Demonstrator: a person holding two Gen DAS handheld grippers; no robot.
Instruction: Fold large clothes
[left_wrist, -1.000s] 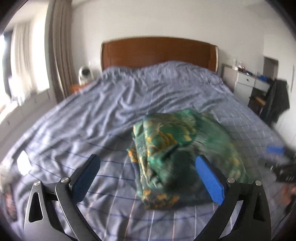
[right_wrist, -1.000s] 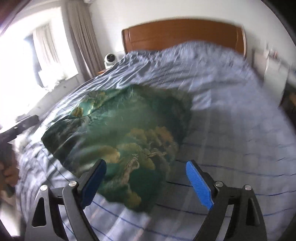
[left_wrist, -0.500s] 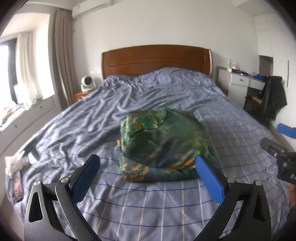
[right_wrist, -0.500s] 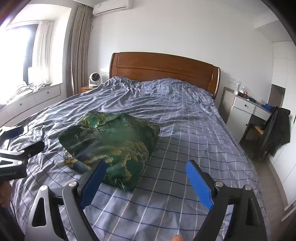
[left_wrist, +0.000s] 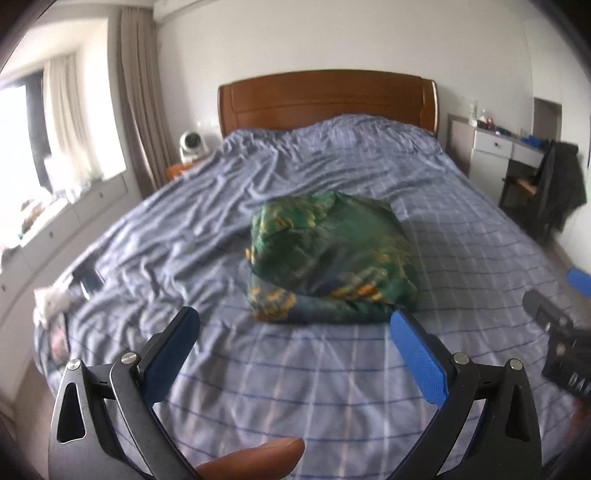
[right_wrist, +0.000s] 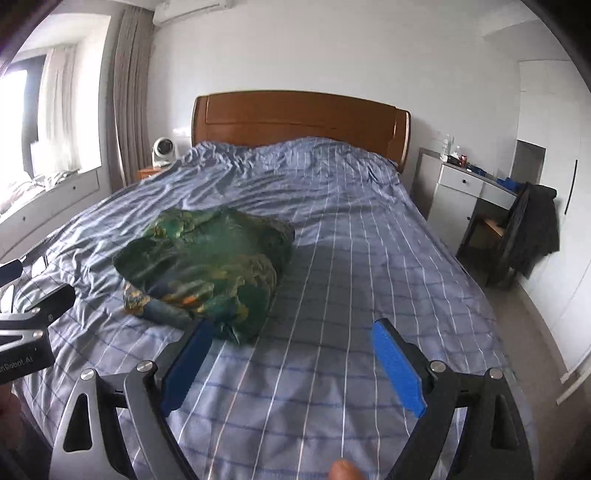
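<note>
A folded green garment with orange and gold print lies as a thick bundle on the blue checked bedspread, near the bed's middle. It also shows in the right wrist view, left of centre. My left gripper is open and empty, held above the bed just short of the bundle. My right gripper is open and empty, near the bundle's right front corner. Each gripper shows at the edge of the other's view.
A wooden headboard stands at the far end. A small white fan sits on a nightstand at the left. A white desk and a chair with a dark jacket stand right of the bed. A window bench runs along the left.
Both grippers have pulled back from the garment and risen. The bundle, close under them a second ago, now lies farther ahead. Both stay open.
</note>
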